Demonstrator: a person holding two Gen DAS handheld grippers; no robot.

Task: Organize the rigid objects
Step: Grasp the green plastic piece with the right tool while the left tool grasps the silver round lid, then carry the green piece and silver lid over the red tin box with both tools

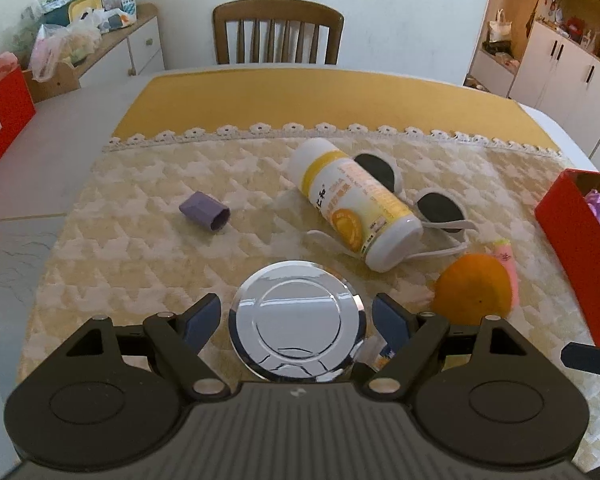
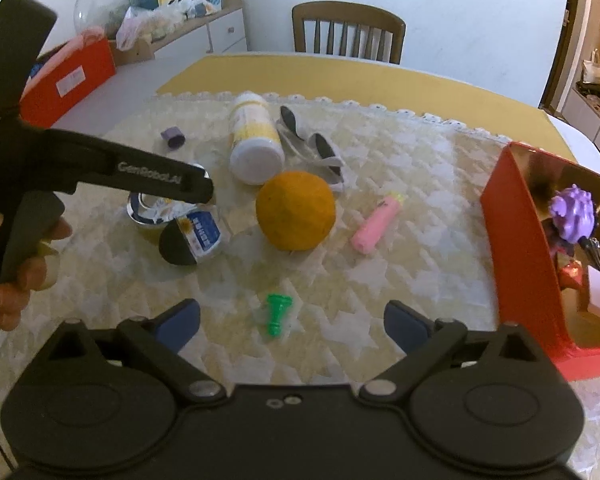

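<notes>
Only from the right wrist view appear a green peg (image 2: pixel 277 314) between the spread right claw (image 2: pixel 292 320) and "GenRobot.AI" lettering; left claw (image 1: pixel 296 320) stands released around a chrome disc (image 1: pixel 296 322).

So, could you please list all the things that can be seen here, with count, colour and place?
bottle: 1, white and yellow, lying at cloth centre
sunglasses: 1, white frame, dark lenses, beside the bottle
orange: 1, orange, in front of the bottle
pink tube: 1, pink, right of the orange
green piece: 1, green, near edge of cloth
purple cap: 1, purple, left on cloth
shiny disc: 1, silver, between the left gripper's fingers
small jar: 1, clear with black lid, beside the disc
red box: 1, red, right edge, toys inside
chair: 1, brown, behind table
left gripper: 1, black, open
right gripper: 1, black, open
hand: 1, on the left gripper's handle
</notes>
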